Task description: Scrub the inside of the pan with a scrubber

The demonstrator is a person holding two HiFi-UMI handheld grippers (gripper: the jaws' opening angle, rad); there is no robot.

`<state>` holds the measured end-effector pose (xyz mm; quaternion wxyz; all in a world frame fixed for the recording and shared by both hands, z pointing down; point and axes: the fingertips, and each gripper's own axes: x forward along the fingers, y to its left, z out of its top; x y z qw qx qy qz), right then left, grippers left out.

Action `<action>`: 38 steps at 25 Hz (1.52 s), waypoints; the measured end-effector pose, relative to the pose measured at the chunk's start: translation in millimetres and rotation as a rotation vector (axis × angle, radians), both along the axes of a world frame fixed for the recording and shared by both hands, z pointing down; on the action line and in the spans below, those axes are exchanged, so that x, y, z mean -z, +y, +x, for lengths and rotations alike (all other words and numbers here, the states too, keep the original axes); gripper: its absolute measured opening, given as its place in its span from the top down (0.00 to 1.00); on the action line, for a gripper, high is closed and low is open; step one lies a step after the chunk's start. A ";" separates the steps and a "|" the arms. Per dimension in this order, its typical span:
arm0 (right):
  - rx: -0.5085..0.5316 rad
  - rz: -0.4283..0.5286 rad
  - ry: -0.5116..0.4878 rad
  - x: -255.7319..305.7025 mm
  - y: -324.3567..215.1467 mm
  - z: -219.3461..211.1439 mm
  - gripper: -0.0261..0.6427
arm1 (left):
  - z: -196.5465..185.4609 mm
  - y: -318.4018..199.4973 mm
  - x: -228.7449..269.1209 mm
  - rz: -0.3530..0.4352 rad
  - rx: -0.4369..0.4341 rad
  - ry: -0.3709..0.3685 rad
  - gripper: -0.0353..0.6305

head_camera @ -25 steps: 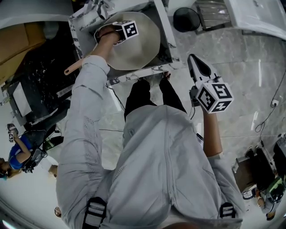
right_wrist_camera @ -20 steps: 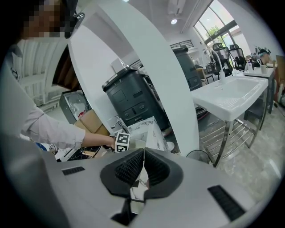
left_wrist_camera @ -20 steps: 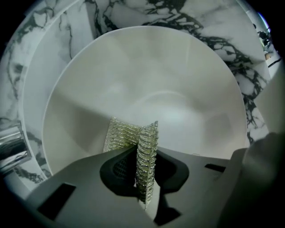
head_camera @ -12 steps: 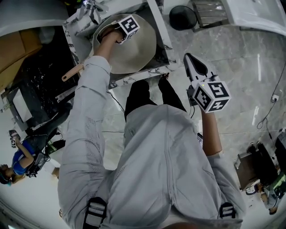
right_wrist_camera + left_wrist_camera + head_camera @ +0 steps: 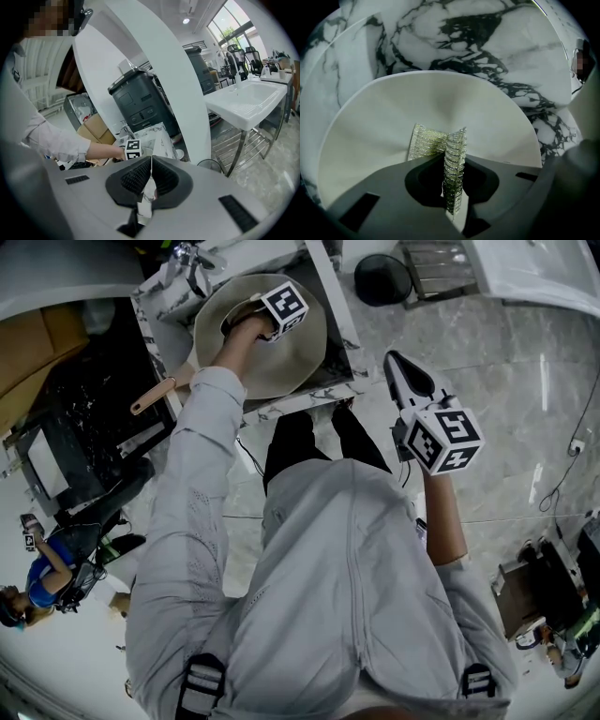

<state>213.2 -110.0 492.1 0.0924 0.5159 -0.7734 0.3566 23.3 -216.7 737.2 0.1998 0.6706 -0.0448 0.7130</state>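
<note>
A cream pan (image 5: 281, 362) with a wooden handle (image 5: 155, 396) lies in a marble-patterned basin (image 5: 333, 306). My left gripper (image 5: 239, 321) reaches down into the pan's upper middle, its marker cube above it. In the left gripper view the left gripper (image 5: 453, 190) is shut on a silvery mesh scrubber (image 5: 425, 141), which presses against the pan's pale inside (image 5: 440, 103). My right gripper (image 5: 396, 362) is held off to the right over the floor, away from the pan. Seen in its own view, the right gripper (image 5: 151, 163) is shut with nothing between its ribbed pads.
A faucet (image 5: 192, 257) stands at the basin's far left corner. A black round bin (image 5: 382, 279) sits on the grey tiled floor behind the basin. A white sink on a metal stand (image 5: 246, 105) and a dark machine (image 5: 136, 105) show in the right gripper view. A person (image 5: 37, 582) is far left.
My left gripper has slid to the right across the inside of the pan with the scrubber. The right gripper has stayed nearly where it was, still shut.
</note>
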 end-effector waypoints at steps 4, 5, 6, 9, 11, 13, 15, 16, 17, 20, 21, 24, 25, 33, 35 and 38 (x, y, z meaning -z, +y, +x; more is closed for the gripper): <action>0.012 0.006 0.005 4.6 -2.9 -2.1 0.91 | 12.2 17.4 -2.4 -0.019 -0.022 0.022 0.85; 0.014 0.008 0.005 5.7 -3.6 -2.6 0.91 | 14.2 21.8 -1.8 -0.023 -0.028 0.027 0.85; 0.017 0.010 0.006 6.7 -4.5 -3.3 0.91 | 15.8 26.5 -0.8 -0.031 -0.034 0.034 0.85; 0.029 0.016 0.008 8.2 -7.4 -8.4 0.91 | 16.9 43.5 0.9 -0.070 -0.050 0.050 0.85; 0.040 0.019 0.007 8.9 -9.6 -13.8 0.91 | 14.3 53.2 0.7 -0.093 -0.064 0.048 0.85; 0.055 0.019 0.007 9.6 -10.7 -19.6 0.91 | 12.8 63.9 0.9 -0.115 -0.079 0.049 0.85; 0.071 0.020 0.008 11.2 -11.9 -25.3 0.91 | 11.6 74.9 2.2 -0.141 -0.087 0.053 0.85; 0.078 0.022 0.008 12.6 -12.8 -28.3 0.91 | 10.4 79.7 3.7 -0.154 -0.092 0.056 0.85; 0.085 0.024 0.007 14.1 -13.9 -31.3 0.91 | 8.9 84.4 5.4 -0.167 -0.100 0.058 0.85; 0.102 0.032 0.005 17.3 -16.6 -39.3 0.91 | -2.3 101.3 10.1 -0.219 -0.133 0.042 0.85; 0.105 0.032 0.005 18.0 -16.9 -41.5 0.91 | -6.8 107.6 11.5 -0.237 -0.146 0.036 0.85; 0.115 0.037 0.005 20.8 -18.9 -46.7 0.91 | -22.2 123.4 15.8 -0.292 -0.167 0.020 0.85; 0.120 0.041 0.006 22.4 -20.9 -48.3 0.91 | -27.9 126.3 17.4 -0.309 -0.168 0.013 0.85; 0.157 0.063 0.012 31.7 -34.3 -61.9 0.91 | -75.6 135.5 26.7 -0.366 -0.268 -0.098 0.85; 0.175 0.070 0.011 32.9 -38.2 -66.0 0.91 | -86.0 132.2 28.5 -0.359 -0.305 -0.140 0.85; 0.203 0.076 0.008 33.5 -43.6 -71.7 0.91 | -95.7 126.7 31.0 -0.347 -0.300 -0.168 0.85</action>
